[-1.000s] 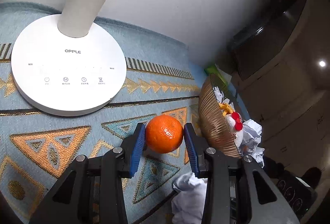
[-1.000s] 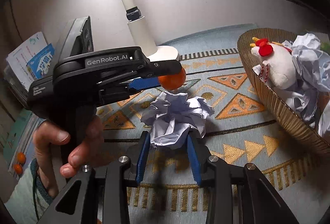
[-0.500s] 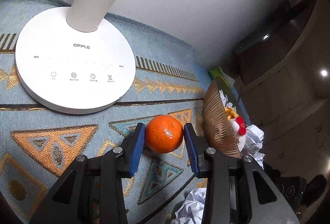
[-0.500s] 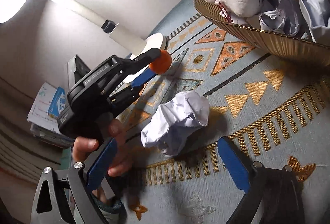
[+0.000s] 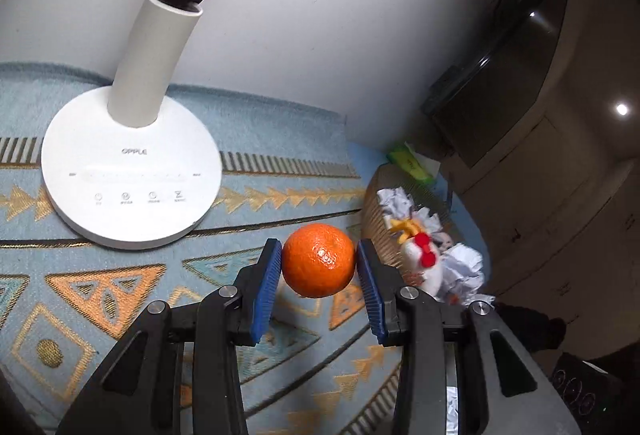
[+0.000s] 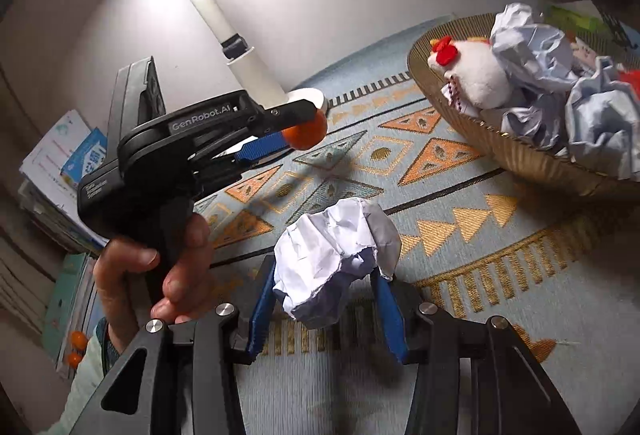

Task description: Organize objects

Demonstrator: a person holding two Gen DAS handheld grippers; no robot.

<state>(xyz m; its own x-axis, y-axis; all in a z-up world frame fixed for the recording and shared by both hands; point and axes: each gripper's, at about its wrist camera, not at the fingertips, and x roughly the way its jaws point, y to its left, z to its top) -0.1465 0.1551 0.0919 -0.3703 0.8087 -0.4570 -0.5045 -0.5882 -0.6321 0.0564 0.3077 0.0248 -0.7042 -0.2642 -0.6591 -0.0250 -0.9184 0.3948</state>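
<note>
Since the earlier pictures, the left gripper (image 5: 319,275) has lifted the orange (image 5: 319,260) higher off the rug (image 5: 100,275), so more of the white lamp (image 5: 132,171) shows behind it. The right gripper (image 6: 326,309) opened wide half a second ago, and its jaws have just been closing again, with the paper ball (image 6: 336,259) between them.

On the left side, the left gripper is clamped on the orange. Both blue pads press on its sides. The right wrist view shows the person's hand (image 6: 160,275) holding this gripper up in the air, with the orange (image 6: 306,131) well above the rug.

In the middle, the paper ball sits between the right gripper's blue pads. They seem to be pressing on its lower sides, so it looks held.

On the right, near the right edge of the rug, sits the woven basket (image 6: 520,155). A toy chicken (image 6: 476,73) and more crumpled paper (image 6: 560,75) lie in it.

What matters next is where the basket lies. It is ahead and to the right of both grippers. In the left wrist view the basket (image 5: 372,207) sits just right of the orange. Both things probably go into it, and each only needs carrying over the rim.
</note>
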